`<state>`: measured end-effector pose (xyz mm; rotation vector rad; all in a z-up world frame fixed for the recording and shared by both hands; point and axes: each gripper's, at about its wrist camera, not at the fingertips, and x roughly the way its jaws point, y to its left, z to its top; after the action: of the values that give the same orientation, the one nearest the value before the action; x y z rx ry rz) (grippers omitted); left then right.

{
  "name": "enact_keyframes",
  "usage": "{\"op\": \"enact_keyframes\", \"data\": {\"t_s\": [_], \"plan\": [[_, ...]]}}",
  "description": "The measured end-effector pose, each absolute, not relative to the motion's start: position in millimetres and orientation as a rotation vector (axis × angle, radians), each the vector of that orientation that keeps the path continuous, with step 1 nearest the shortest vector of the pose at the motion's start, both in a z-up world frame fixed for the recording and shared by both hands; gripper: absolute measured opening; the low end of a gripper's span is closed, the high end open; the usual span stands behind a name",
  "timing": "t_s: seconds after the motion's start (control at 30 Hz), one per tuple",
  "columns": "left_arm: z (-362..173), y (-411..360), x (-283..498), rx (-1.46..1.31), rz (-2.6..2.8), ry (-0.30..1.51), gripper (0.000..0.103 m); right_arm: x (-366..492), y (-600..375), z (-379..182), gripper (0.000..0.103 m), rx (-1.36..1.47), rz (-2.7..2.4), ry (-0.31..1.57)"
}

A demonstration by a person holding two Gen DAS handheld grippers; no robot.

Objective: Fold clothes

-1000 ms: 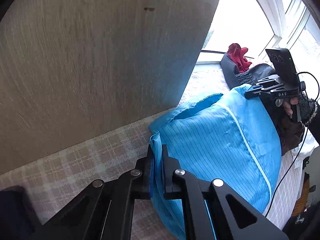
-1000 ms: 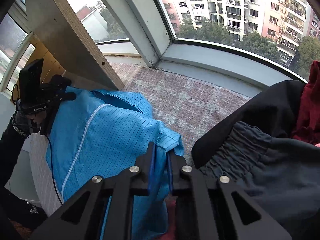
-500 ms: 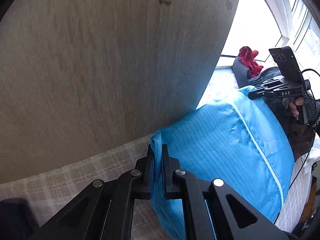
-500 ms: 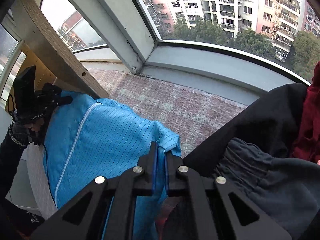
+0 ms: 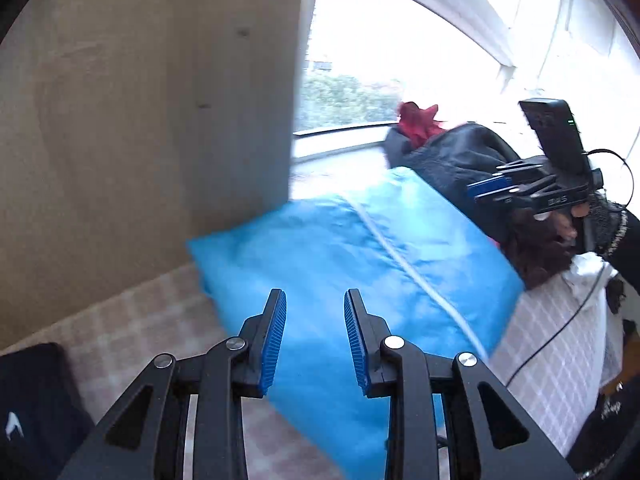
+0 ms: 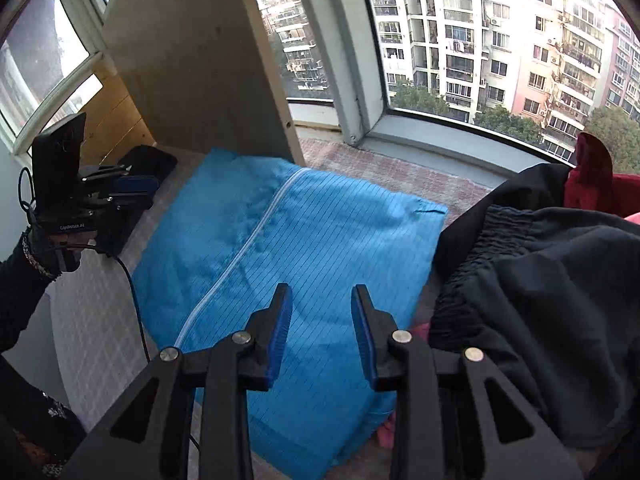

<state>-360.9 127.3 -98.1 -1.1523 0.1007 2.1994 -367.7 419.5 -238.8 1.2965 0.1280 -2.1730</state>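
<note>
Blue ribbed pads line both hand-held grippers: the left hand-held gripper [image 5: 315, 336] and the right hand-held gripper [image 6: 322, 330] hover with jaws spread, gripping nothing. Beneath them the blue pinstriped garment [image 6: 304, 248] lies folded on the checked cushion [image 6: 92, 320], its right edge touching the dark clothes pile [image 6: 540, 300]. Beyond stands the wooden panel [image 6: 192, 60]. The slick fabric could slip unfolded, or the next grasp could snag the pile.
</note>
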Motion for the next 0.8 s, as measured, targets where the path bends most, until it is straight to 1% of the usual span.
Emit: {"op": "enact_keyframes", "data": {"t_s": [0.07, 0.1, 0.17, 0.23, 0.3, 0.37, 0.43, 0.47, 0.5, 0.53, 0.57, 0.6, 0.67, 0.73, 0.8], "plan": [[-118.4, 137.4, -348.3, -1.195, 2.158, 0.147, 0.032, -355.9, 404.6, -266.2, 0.03, 1.351, -2.165, 0.267], [-131.3, 140.8, -347.0, -1.239, 2.155, 0.19, 0.032, -355.2, 406.0, -278.6, 0.03, 1.389, -2.166, 0.285], [-149.2, 133.0, -348.5, -1.317, 2.181, 0.249, 0.032, -357.5, 417.8, -295.9, 0.031, 1.449, -2.177, 0.251], [-149.9, 112.4, -350.7, -1.373, 2.241, 0.213, 0.032, -356.3, 427.9, -293.2, 0.031, 1.461, -2.198, 0.203], [-138.9, 92.3, -347.0, -1.377, 2.298, 0.16, 0.028, -353.6, 437.5, -283.0, 0.031, 1.455, -2.222, 0.151], [-127.5, 81.0, -336.2, -1.365, 2.296, 0.111, 0.028, -350.2, 446.4, -273.8, 0.032, 1.448, -2.243, 0.099], [-121.2, 86.2, -317.9, -1.332, 2.24, 0.078, 0.028, -344.1, 452.9, -268.4, 0.036, 1.444, -2.255, 0.049], [-118.7, 90.5, -308.3, -1.312, 2.21, 0.066, 0.031, -341.1, 454.8, -266.7, 0.037, 1.441, -2.26, 0.039], [-119.3, 99.1, -301.5, -1.302, 2.181, 0.067, 0.031, -338.3, 454.3, -267.2, 0.038, 1.439, -2.263, 0.055], [-123.7, 112.8, -298.4, -1.303, 2.154, 0.082, 0.031, -335.5, 452.8, -268.3, 0.038, 1.44, -2.267, 0.08], [-130.9, 124.8, -297.2, -1.326, 2.13, 0.109, 0.036, -333.3, 453.5, -268.7, 0.038, 1.442, -2.276, 0.09], [-141.1, 133.3, -298.8, -1.373, 2.12, 0.152, 0.034, -331.5, 458.8, -267.8, 0.038, 1.441, -2.289, 0.062], [-150.0, 138.1, -299.1, -1.432, 2.13, 0.215, 0.031, -326.0, 477.6, -264.1, 0.038, 1.432, -2.31, -0.063], [-136.3, 147.4, -294.7, -1.395, 2.141, 0.261, 0.031, -316.8, 484.5, -260.8, 0.038, 1.437, -2.322, -0.112], [-114.1, 169.5, -292.8, -1.324, 2.133, 0.316, 0.035, -310.8, 490.0, -263.9, 0.034, 1.467, -2.304, -0.1]]}}
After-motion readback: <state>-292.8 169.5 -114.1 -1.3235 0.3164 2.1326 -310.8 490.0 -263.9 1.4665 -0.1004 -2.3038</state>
